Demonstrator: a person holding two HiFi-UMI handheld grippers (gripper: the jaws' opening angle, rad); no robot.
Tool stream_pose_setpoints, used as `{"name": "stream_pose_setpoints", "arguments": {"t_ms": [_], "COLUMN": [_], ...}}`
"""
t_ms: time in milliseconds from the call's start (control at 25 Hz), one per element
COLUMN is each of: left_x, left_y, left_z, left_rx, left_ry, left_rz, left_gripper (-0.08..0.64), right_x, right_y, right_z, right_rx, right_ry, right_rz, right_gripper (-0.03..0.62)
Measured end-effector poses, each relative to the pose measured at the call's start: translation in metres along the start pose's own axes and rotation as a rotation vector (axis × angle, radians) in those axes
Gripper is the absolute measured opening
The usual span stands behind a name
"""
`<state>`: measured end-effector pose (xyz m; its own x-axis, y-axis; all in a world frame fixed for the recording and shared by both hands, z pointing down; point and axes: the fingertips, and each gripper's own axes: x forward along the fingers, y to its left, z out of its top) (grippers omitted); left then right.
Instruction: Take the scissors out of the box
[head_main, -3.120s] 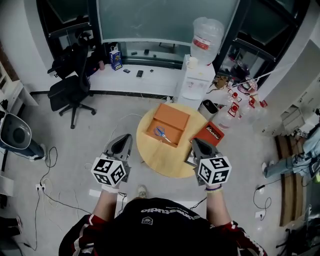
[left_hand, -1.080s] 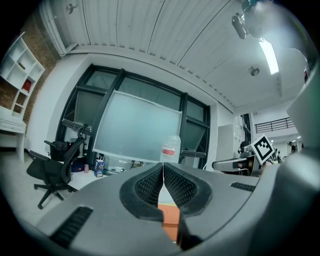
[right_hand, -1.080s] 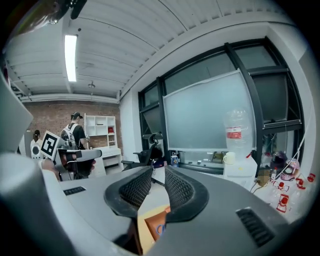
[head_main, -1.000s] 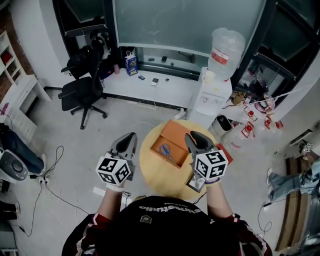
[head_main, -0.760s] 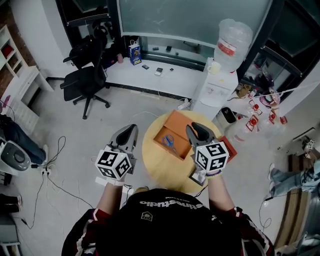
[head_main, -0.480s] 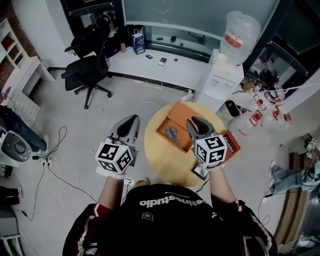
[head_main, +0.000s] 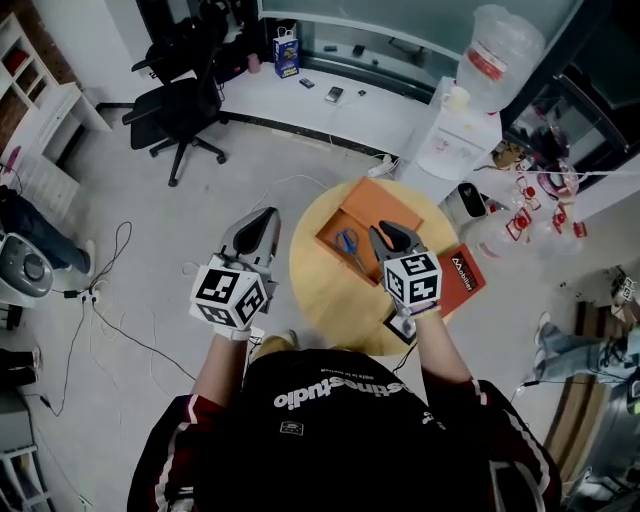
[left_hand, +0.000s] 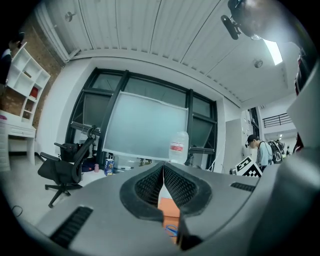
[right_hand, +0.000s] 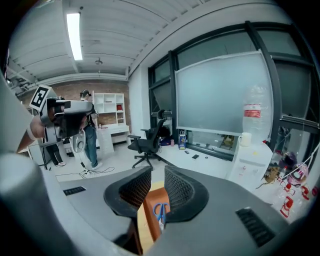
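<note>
right gripper (head_main: 385, 232) has advanced over the round wooden desk (head_main: 322, 292) to the orange box (head_main: 372, 204), jaws spread, blue-handled scissors (head_main: 347, 243) ahead, ungrasped; left gripper (head_main: 262, 218) jaws pressed together

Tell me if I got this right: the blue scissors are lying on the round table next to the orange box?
Not quite. The blue scissors are lying inside the orange box, not next to it. The box itself does stand on the round table. The head view shows this, and the right gripper view also shows the scissors down in the box.
</note>
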<state>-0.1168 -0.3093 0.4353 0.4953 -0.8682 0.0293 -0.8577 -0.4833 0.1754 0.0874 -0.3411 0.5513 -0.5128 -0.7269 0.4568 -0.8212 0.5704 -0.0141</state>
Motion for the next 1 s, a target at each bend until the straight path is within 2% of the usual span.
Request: {"name": "stream_pose_setpoints", "arguments": {"t_ms": [200,440,640,1000], "left_x": [-0.002,-0.011,-0.011,-0.002], "left_y": [0.007,0.016,0.022,0.023], "left_z": [-0.007,-0.016,-0.022,-0.03], "left_rx": [0.036,0.023,0.025,0.033], "left_ry": [0.015,0.031,0.054,0.09], "left_rz": [0.029,0.068,0.085,0.091], "left_gripper": [0.018,0.018,0.018,0.018], "right_x": [0.02,0.043,0.057,0.085], "right_y": [0.001,-0.002,-0.008,-0.015], "right_z": [-0.031,-0.062,-0.075,-0.105], "right_rx": [-0.021,0.019,0.053,0.024], "right_ry": [0.074,0.138,0.159,0.219], "right_rz": [0.02,0.042,0.049,0.055], "right_gripper": [0.094,0.094,0.094,0.094]}}
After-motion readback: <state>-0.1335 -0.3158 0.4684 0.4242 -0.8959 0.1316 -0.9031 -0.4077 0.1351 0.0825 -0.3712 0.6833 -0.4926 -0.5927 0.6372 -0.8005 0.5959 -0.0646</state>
